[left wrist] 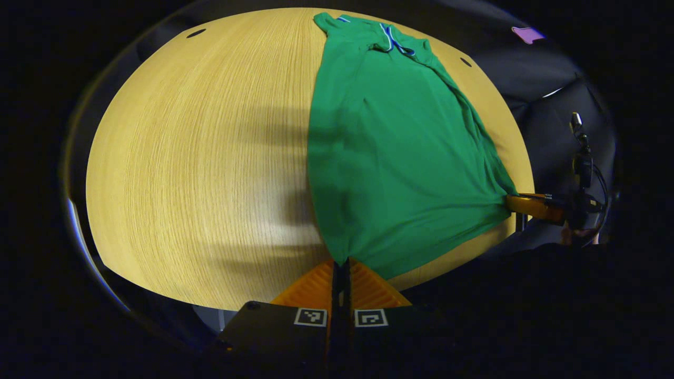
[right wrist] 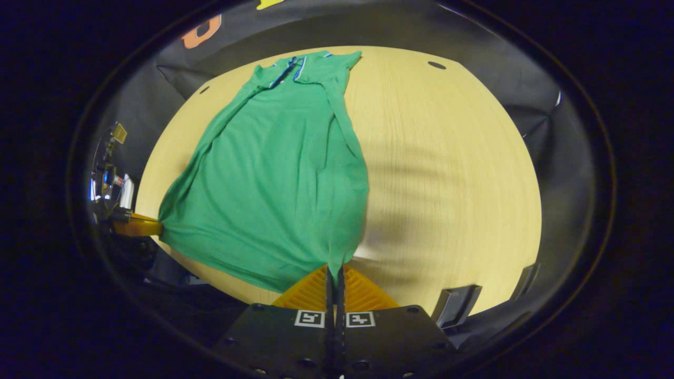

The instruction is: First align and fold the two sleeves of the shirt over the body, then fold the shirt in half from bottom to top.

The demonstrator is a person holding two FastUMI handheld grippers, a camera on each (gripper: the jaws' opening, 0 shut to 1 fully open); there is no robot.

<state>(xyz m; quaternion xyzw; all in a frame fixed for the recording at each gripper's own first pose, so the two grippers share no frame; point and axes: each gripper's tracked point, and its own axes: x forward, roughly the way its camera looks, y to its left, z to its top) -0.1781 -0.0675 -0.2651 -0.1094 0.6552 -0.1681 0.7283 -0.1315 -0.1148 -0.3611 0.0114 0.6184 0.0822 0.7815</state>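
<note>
Hem corners are pinched, one per tool. In the left gripper view, the left gripper is clamped on the near hem corner of the green short-sleeved shirt, lying collar-away on the pale wooden table; sleeves look already folded in. In the right gripper view, the right gripper grips the other hem corner. Lift both evenly, keep the hem taut, carry it to the collar. Black cloth wall stands behind the shirt.
</note>
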